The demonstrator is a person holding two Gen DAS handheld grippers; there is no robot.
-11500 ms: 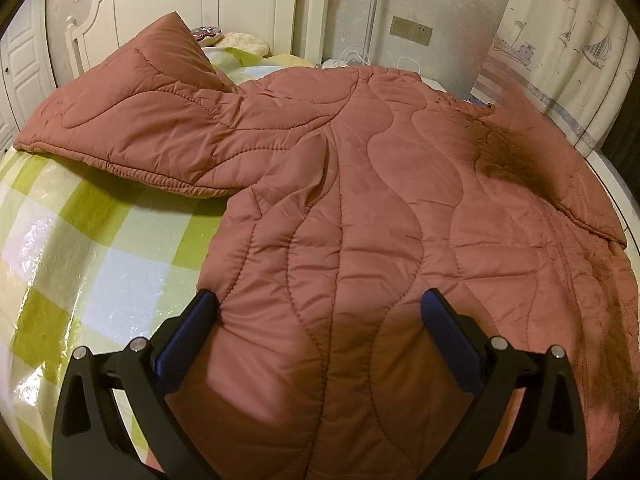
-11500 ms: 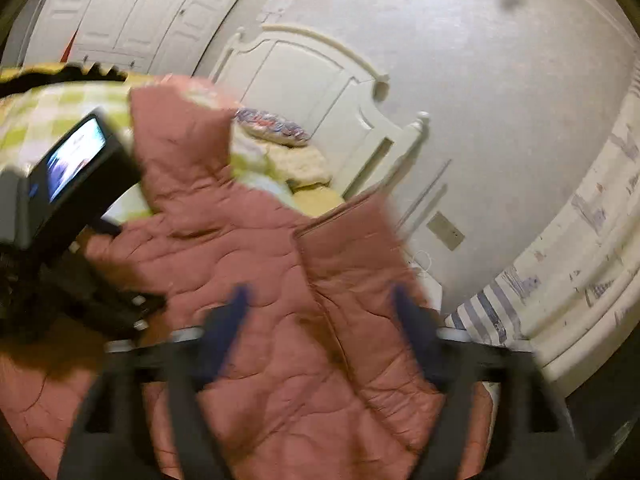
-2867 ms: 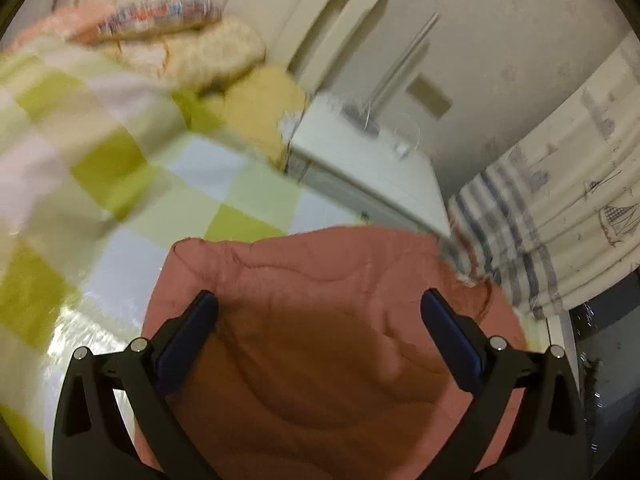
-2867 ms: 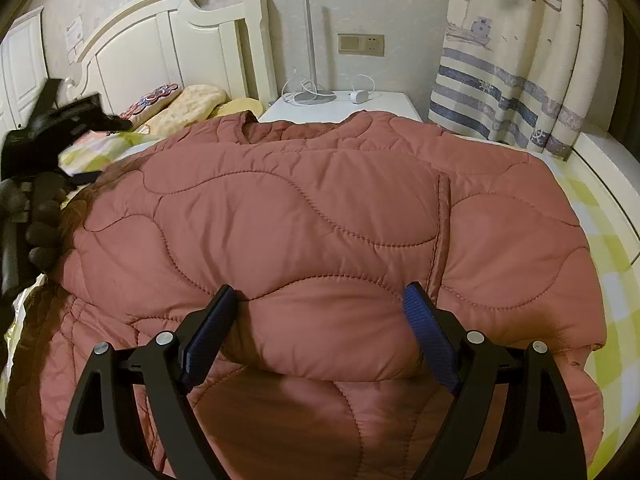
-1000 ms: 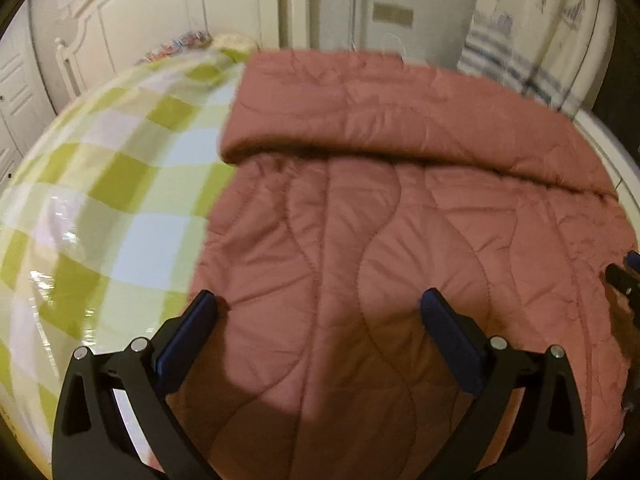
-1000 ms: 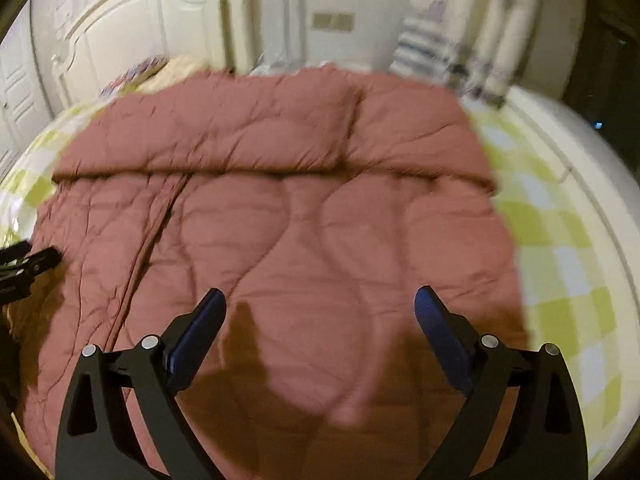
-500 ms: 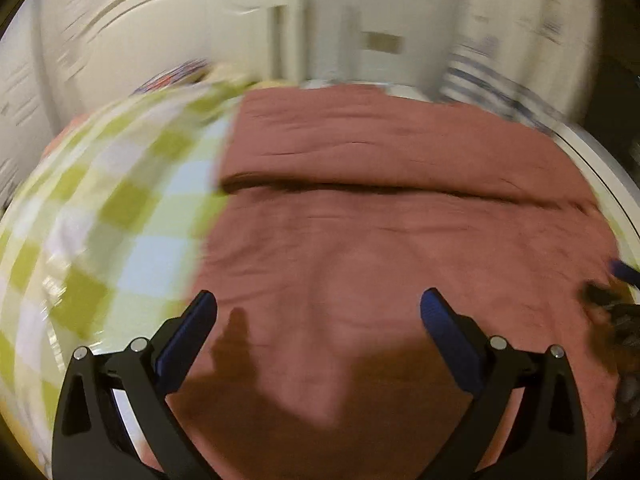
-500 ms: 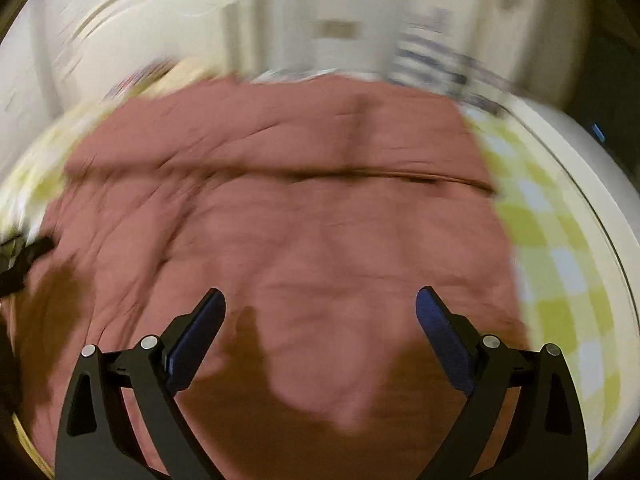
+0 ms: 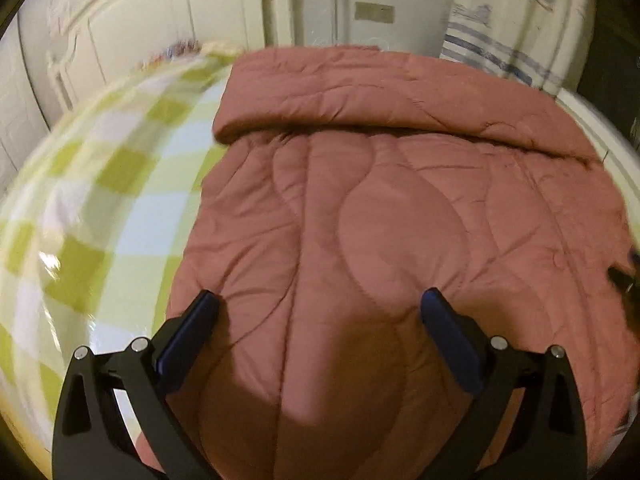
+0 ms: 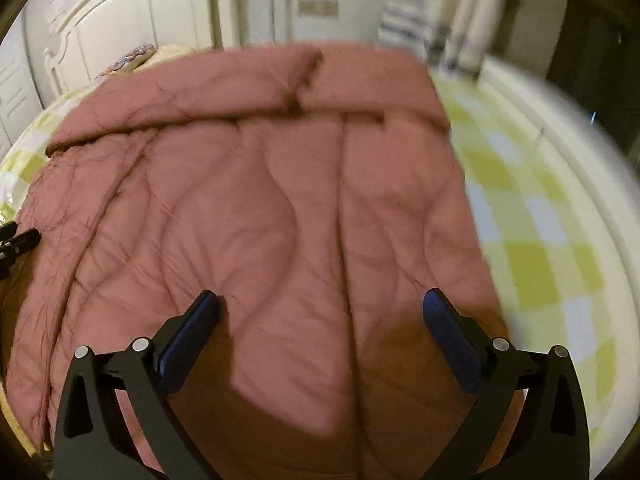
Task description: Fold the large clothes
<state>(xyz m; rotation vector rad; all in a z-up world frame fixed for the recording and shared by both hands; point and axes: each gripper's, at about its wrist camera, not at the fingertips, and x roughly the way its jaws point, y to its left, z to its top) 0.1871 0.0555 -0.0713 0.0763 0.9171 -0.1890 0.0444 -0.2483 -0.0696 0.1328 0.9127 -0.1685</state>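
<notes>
Pink quilted coat (image 9: 380,216) on a green-checked bed (image 9: 92,208), far edge blurred.
Left gripper (image 9: 320,312) and right gripper (image 10: 320,312) hover with fingers spread, holding nothing; white headboard (image 10: 120,24) and curtain (image 9: 516,20) behind.

Quilted coat (image 9: 392,220) lies flat on bed (image 9: 100,208) — far end folded over itself; headboard (image 9: 132,36) behind.

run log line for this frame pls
left gripper open, over quilted coat | right gripper open, holding nothing | coat sleeves folded across top | on checked bedsheet
</notes>
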